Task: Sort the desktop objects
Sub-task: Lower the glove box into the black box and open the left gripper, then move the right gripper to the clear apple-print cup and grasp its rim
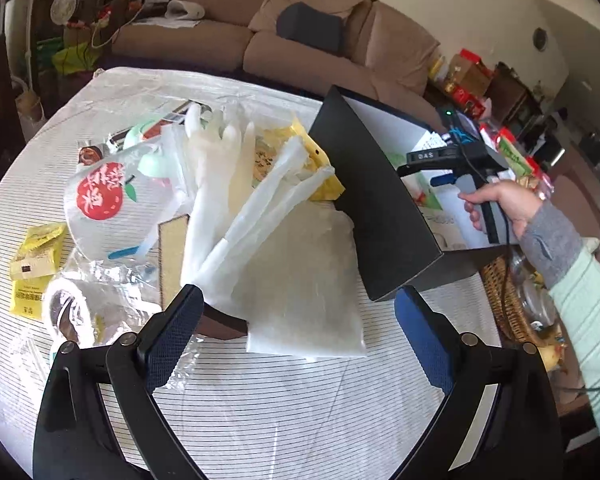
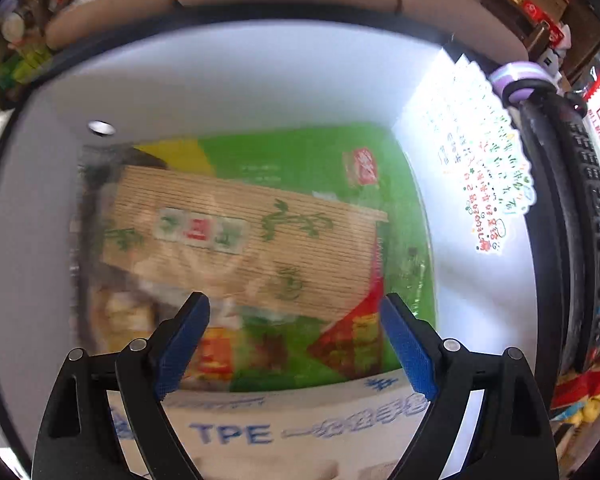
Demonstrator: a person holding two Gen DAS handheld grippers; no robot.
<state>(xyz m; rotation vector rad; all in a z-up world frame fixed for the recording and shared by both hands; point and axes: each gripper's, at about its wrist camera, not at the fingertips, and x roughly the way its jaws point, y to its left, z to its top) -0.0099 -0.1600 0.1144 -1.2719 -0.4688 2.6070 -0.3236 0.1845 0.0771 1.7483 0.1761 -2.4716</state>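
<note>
Gloves (image 1: 220, 200) lie in the messy pile at 12 o'clock from the left gripper (image 1: 300, 320), whose jaws are wide with nothing in them, maybe ready to pick. The right gripper (image 2: 296, 340) hangs over the box (image 2: 220, 92), jaws wide apart, bamboo mat (image 2: 240, 232) inside.
</note>
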